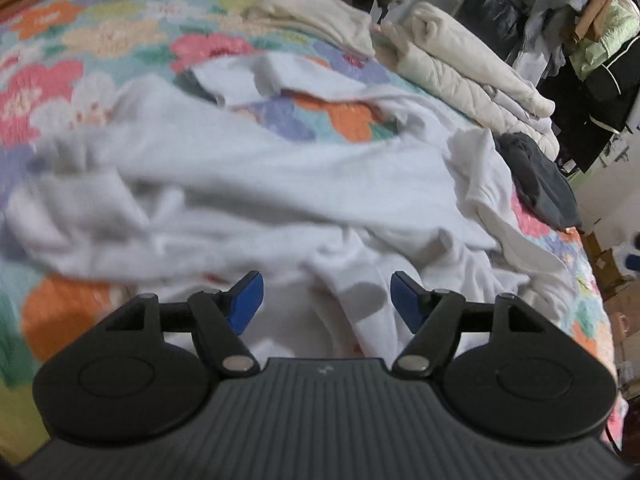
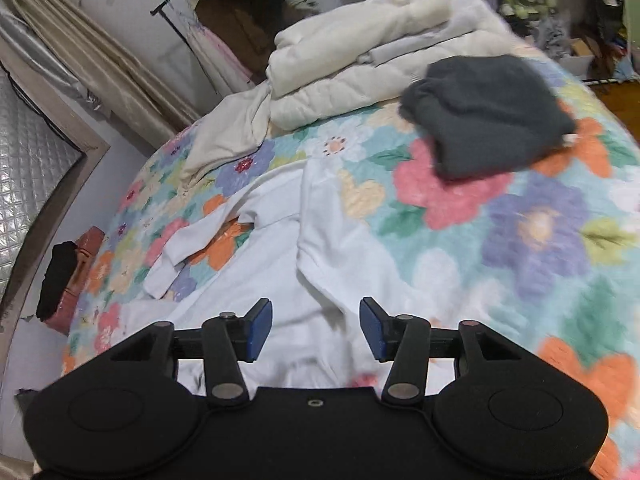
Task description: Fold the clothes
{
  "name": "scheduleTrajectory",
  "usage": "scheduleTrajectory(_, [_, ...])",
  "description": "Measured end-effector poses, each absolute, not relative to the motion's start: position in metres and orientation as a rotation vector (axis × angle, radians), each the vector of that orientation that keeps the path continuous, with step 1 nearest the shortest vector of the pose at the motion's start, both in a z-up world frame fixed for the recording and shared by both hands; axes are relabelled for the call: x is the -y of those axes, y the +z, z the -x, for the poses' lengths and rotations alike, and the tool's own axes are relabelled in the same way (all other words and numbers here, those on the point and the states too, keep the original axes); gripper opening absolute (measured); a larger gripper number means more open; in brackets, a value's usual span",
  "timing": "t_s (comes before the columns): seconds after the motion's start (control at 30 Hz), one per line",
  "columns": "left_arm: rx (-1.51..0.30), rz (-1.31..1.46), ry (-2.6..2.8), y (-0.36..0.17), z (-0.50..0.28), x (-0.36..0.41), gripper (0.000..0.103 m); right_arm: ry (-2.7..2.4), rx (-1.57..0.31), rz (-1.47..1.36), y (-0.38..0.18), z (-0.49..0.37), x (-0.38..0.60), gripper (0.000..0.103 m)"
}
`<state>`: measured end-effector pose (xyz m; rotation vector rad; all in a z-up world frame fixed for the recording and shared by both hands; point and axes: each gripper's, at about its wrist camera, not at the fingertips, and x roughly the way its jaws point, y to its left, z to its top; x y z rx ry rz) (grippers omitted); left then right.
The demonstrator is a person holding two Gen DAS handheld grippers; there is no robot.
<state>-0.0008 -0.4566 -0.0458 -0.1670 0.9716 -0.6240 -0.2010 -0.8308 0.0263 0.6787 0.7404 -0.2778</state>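
A white long-sleeved garment (image 1: 248,184) lies crumpled and spread on the floral bedspread (image 1: 92,32). In the right wrist view the same white garment (image 2: 280,264) stretches away, one sleeve (image 2: 188,248) bent to the left. My left gripper (image 1: 326,300) is open and empty just above the garment's near folds. My right gripper (image 2: 316,330) is open and empty above the garment's near part. Both views are motion-blurred.
A dark grey folded garment (image 2: 484,116) lies on the bedspread (image 2: 540,220) at the right. A pile of cream bedding and clothes (image 2: 360,64) sits at the far side, also in the left wrist view (image 1: 460,64). A clothes rack (image 1: 592,40) stands beyond the bed.
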Motion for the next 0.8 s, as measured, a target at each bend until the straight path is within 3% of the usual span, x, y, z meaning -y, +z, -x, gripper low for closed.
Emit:
scheduleTrajectory(0.17, [-0.945,0.103,-0.676,-0.052,0.029,0.485,0.070,-0.308,-0.781,-0.424,0.028,0.228,0.788,0.061])
scheduleTrajectory(0.23, [-0.915,0.062,-0.684,-0.053,0.038,0.494,0.071,-0.272,-0.769,-0.467,0.022,0.235,0.770,0.061])
scheduleTrajectory(0.33, [-0.879,0.053,-0.689,-0.058,0.040,0.498,0.082,-0.187,-0.737,-0.575,0.020,0.243,0.750,0.061])
scheduleTrajectory(0.6, [-0.924,0.013,-0.603,-0.078,0.027,0.506,0.087,-0.280,-0.646,-0.705,-0.011,0.238,0.732,0.073])
scheduleTrajectory(0.63, [-0.908,0.009,-0.620,-0.079,0.027,0.509,0.081,-0.326,-0.649,-0.705,-0.024,0.232,0.733,0.073])
scheduleTrajectory(0.67, [-0.895,-0.015,-0.631,-0.079,0.030,0.512,0.056,-0.363,-0.664,-0.692,-0.036,0.226,0.733,0.073])
scheduleTrajectory(0.73, [-0.876,-0.070,-0.650,-0.079,0.034,0.518,0.023,-0.406,-0.672,-0.644,-0.056,0.216,0.734,0.073])
scheduleTrajectory(0.8, [-0.853,-0.108,-0.666,-0.076,0.040,0.519,0.019,-0.435,-0.668,-0.586,-0.074,0.207,0.736,0.073])
